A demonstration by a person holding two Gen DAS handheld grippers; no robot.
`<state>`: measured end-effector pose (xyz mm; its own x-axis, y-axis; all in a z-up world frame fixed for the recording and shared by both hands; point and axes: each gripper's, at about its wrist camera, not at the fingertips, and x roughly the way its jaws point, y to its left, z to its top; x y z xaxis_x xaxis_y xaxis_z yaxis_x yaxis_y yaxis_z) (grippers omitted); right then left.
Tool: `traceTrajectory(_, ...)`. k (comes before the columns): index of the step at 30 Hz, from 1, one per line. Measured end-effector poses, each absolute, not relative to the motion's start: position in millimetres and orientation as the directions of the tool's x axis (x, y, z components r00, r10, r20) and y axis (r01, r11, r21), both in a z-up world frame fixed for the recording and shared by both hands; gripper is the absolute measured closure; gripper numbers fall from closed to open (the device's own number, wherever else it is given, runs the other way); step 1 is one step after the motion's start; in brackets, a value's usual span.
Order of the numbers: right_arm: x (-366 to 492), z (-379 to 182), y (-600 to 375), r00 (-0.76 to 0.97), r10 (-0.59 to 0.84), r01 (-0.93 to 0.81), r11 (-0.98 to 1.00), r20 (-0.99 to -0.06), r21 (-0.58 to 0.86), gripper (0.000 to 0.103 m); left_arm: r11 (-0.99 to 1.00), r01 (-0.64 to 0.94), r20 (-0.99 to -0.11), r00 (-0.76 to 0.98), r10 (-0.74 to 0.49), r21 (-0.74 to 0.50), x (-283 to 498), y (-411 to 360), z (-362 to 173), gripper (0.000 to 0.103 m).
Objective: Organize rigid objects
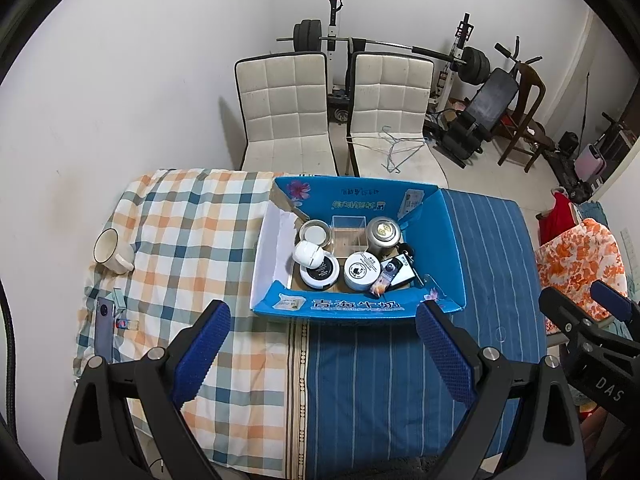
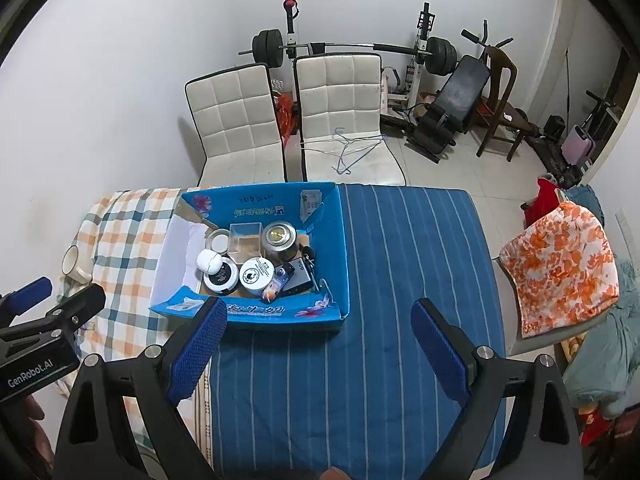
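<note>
A blue cardboard box (image 1: 352, 307) (image 2: 340, 248) stands on the cloth-covered table. Inside lie several rigid items: a metal tin (image 1: 383, 235) (image 2: 279, 238), a clear plastic box (image 1: 347, 226), a white round jar (image 1: 362, 270) (image 2: 256, 275), a black-lidded jar (image 1: 320, 273), a white ball-shaped case (image 1: 307, 253) and a small dark box (image 1: 396, 273). My left gripper (image 1: 324, 322) hovers open just in front of the box, nothing between its fingers. My right gripper (image 2: 316, 320) hangs open over the blue striped cloth at the box's near right corner, also empty.
A white mug (image 1: 110, 250) lies on the checked cloth at far left, with a phone (image 1: 105, 326) and a small item nearer me. Two white chairs (image 1: 288, 112) stand behind the table. Gym equipment fills the back right; an orange-flowered cloth (image 2: 560, 268) drapes a chair at right.
</note>
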<state>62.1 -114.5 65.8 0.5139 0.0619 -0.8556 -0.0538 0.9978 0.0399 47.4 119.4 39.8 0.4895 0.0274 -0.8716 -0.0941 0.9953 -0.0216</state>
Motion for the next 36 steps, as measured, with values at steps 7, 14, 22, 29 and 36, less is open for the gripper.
traceTrajectory(7,62.7,65.5,-115.2,0.516,0.06,-0.054,0.998,-0.855,0.037,0.008,0.995,-0.096,-0.872,0.488,0.029,-0.021,48.7,120.3,36.0,0.008)
traceTrajectory(14,63.9,66.3,-115.5,0.519,0.058,-0.054,0.998,-0.853,0.035,0.008,0.995,-0.098,-0.875,0.483,0.022,-0.029,48.2,120.0,31.2,0.008)
traceTrajectory(22,66.0,68.3,-114.9,0.52,0.06,-0.056,0.998,-0.852,0.037,0.008,0.995,-0.099,-0.875,0.483,0.022,-0.03,49.5,120.7,31.6,0.008)
traceTrajectory(29,68.4,69.1,-113.5,0.52,0.057,-0.053,0.998,-0.852,0.035,0.008,0.994,-0.102,-0.876,0.483,0.023,-0.03,49.0,121.0,29.6,0.008)
traceTrajectory(36,68.2,70.0,-112.4,0.522,0.057,-0.055,0.998,-0.851,0.033,0.008,0.994,-0.1,-0.876,0.482,0.022,-0.03,49.4,121.1,30.7,0.008)
